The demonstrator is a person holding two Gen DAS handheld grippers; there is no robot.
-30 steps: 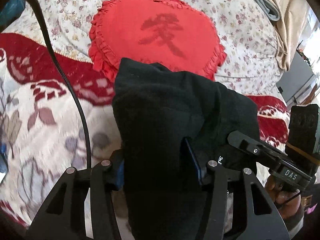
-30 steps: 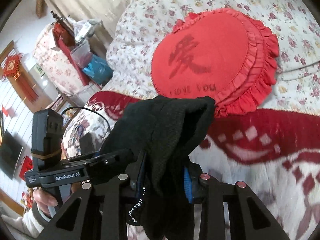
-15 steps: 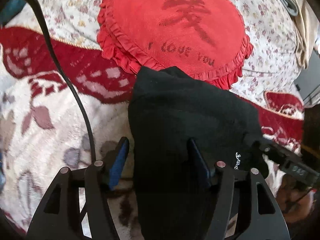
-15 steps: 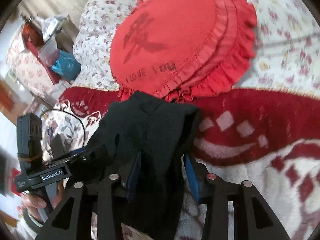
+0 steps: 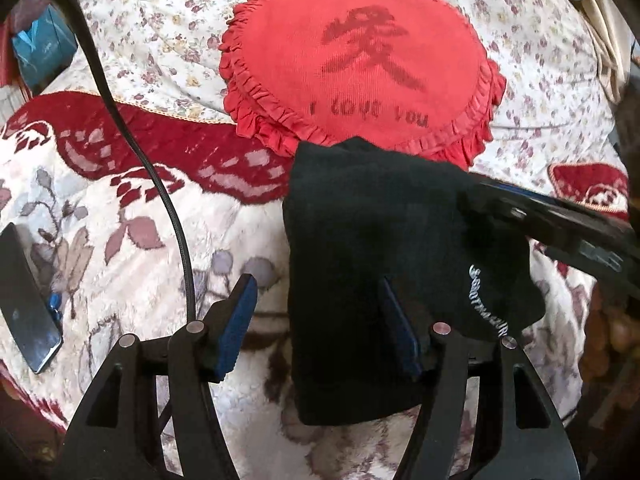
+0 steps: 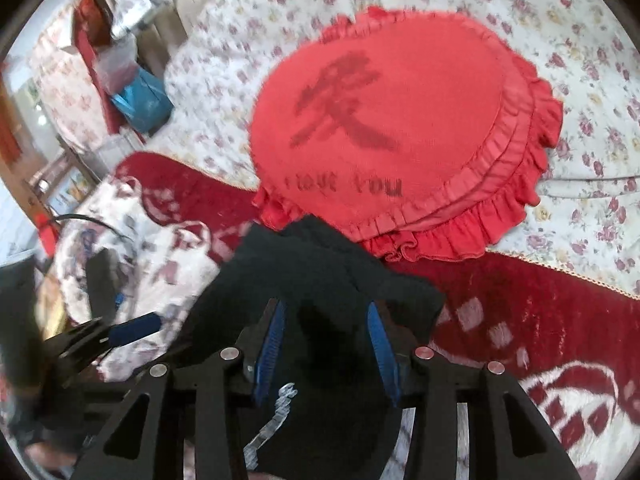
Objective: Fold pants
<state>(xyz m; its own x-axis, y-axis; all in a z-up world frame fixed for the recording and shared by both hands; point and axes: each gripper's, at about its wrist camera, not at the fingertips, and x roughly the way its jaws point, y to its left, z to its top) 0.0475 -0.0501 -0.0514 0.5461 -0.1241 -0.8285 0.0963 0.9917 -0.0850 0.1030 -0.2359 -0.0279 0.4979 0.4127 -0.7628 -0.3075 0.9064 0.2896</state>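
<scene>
Your left gripper [image 5: 316,320] stands open: ribbed blue pads [image 5: 236,320], left pad clear of the cloth, right one against the black knit pants [image 5: 384,232]. Your right gripper [image 6: 326,340] is parted too, the folded pants lying slack between its pads. Pants sit bunched on the plush red-and-cream blanket [image 5: 132,248]. Just past the fingertips, a round frilled red cushion [image 5: 360,64].
</scene>
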